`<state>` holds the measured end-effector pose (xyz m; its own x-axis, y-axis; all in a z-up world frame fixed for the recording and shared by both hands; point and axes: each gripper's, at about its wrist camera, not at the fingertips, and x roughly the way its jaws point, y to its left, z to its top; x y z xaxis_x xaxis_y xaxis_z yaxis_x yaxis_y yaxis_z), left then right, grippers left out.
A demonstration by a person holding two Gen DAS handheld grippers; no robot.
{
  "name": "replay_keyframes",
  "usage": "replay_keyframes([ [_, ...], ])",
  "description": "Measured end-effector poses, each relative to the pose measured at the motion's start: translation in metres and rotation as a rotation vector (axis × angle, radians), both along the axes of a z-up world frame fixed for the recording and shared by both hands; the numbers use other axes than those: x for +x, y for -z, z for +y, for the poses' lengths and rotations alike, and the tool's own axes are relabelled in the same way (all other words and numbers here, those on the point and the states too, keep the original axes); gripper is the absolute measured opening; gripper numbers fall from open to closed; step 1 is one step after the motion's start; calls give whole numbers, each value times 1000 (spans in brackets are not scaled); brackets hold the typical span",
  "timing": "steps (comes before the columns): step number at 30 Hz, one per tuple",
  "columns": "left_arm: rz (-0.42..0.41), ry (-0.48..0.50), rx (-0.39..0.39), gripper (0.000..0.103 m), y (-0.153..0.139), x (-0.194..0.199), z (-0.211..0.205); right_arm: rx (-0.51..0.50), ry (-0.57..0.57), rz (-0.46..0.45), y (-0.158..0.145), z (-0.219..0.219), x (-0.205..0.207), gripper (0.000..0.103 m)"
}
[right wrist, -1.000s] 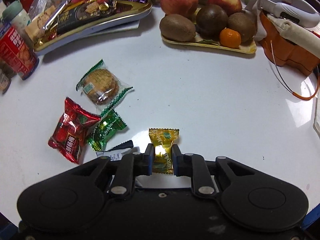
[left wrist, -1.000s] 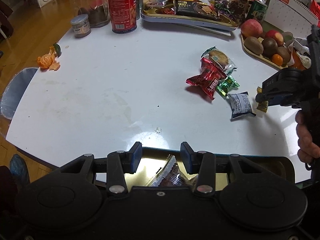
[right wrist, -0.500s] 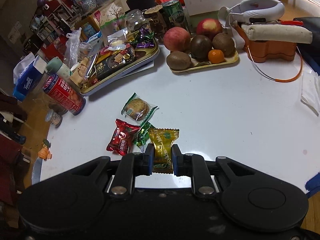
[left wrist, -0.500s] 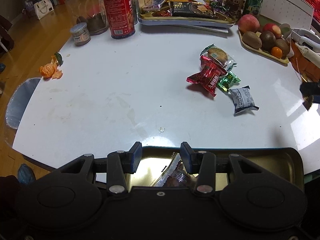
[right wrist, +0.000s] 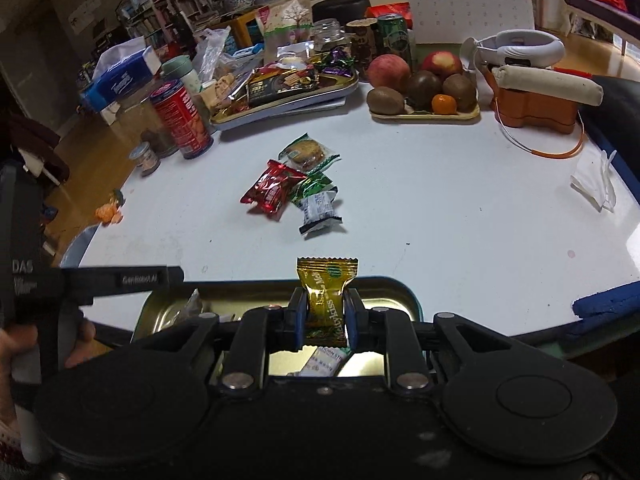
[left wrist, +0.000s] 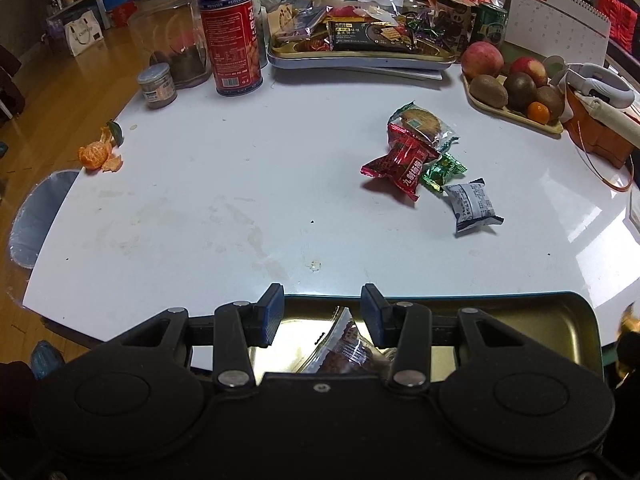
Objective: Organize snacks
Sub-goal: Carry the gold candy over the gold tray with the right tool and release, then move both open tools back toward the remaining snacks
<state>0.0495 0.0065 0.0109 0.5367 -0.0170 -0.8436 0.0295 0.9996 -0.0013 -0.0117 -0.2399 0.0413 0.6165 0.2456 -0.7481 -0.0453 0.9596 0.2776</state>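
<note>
Gold candy (right wrist: 326, 300) clamped in R claw (right wrist: 323, 316), held over tin (right wrist: 400, 292) for drop-in. L claw (left wrist: 322, 316) apart, empty, hovering by tin's rim, prob. steadying.

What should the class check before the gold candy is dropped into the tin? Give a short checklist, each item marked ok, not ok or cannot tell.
1. Right gripper grips gold candy: ok.
2. Candy over the tin, not the table: ok.
3. Space left in tin beside the packets already inside: ok.
4. Left gripper open, holding nothing: ok.
5. Left gripper clear of the drop spot: cannot tell.
6. Snacks left on table, including red packet: not ok, four remain.
</note>
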Motion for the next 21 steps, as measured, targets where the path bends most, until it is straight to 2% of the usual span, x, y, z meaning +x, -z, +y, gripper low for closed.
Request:
replay_keyframes([
  [2, 2, -5, 5, 52, 1, -1, 1, -13, -12, -6, 1, 4, -8, 34],
  [3, 4, -7, 7, 52, 2, -1, 1, -14, -22, -7, 2, 5, -9, 35],
  [12, -5, 4, 46, 52, 5, -4, -5, -11, -2, 2, 4, 3, -7, 35],
  [16, -20, 8, 52, 52, 4, -7, -8, -11, 33, 16, 6, 1, -4, 35],
  [21, -56, -23, 104, 53, 1, -10, -10, -22, 109, 36, 8, -2, 2, 36],
])
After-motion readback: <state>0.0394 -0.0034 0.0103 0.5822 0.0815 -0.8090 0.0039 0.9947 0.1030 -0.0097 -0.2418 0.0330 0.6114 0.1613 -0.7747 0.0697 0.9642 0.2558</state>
